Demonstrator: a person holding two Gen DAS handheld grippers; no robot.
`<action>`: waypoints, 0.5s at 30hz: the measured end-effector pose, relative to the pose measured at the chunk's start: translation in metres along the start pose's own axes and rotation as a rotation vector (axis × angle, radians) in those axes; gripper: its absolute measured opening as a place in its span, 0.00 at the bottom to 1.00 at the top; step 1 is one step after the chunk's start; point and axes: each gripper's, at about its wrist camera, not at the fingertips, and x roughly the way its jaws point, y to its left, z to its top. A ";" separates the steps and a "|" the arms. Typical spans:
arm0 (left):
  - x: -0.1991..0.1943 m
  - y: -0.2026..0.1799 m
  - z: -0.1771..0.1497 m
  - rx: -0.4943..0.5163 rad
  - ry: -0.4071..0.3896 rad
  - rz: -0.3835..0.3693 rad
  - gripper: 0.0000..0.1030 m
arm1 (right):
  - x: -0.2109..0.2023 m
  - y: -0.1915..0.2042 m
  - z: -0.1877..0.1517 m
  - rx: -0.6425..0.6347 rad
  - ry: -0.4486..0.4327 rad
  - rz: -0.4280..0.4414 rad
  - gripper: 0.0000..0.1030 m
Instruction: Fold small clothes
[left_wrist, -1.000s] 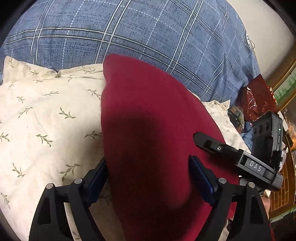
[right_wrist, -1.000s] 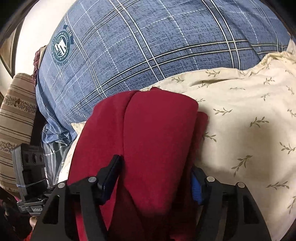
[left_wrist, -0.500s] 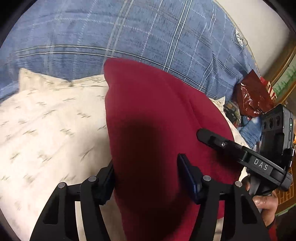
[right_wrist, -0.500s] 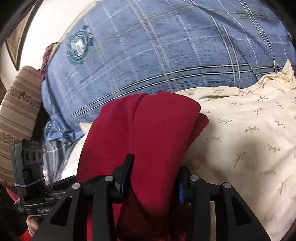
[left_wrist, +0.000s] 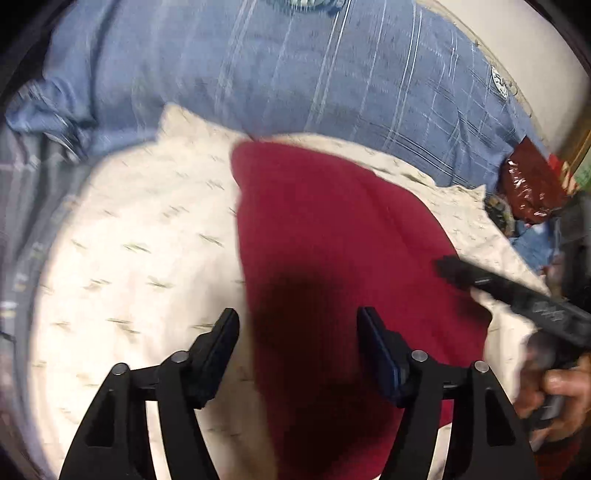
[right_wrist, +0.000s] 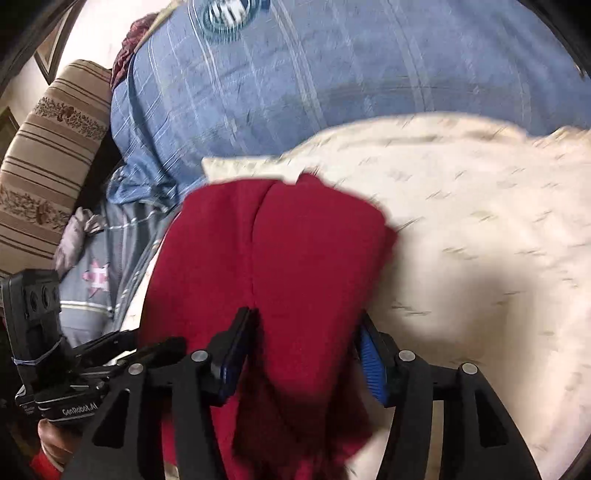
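Left gripper (right_wrist: 70, 408): "GenRobot.AI" in pale letters on its black body — seen in the right wrist view.
Blue plaid cloth (right_wrist: 332, 74): a round crest (right_wrist: 225, 14) above the gripper — lettering too blurred to read.

Motion-blurred throughout, worst across the leaf-print pillow (left_wrist: 140, 258) toward 9 o'clock. Bright, soft indoor lighting; dark shadow pooled on the red garment (left_wrist: 332, 229) near 6 o'clock. Heavily fisheye-bent, vignetted black at corners.
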 end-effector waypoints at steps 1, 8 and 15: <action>-0.008 -0.002 -0.002 0.010 -0.023 0.015 0.66 | -0.012 0.004 -0.001 -0.017 -0.029 -0.031 0.56; -0.027 -0.019 -0.035 0.012 -0.077 0.058 0.68 | -0.050 0.059 -0.029 -0.281 -0.095 -0.073 0.33; -0.040 -0.027 -0.041 0.030 -0.166 0.088 0.68 | -0.011 0.046 -0.057 -0.287 -0.065 -0.211 0.35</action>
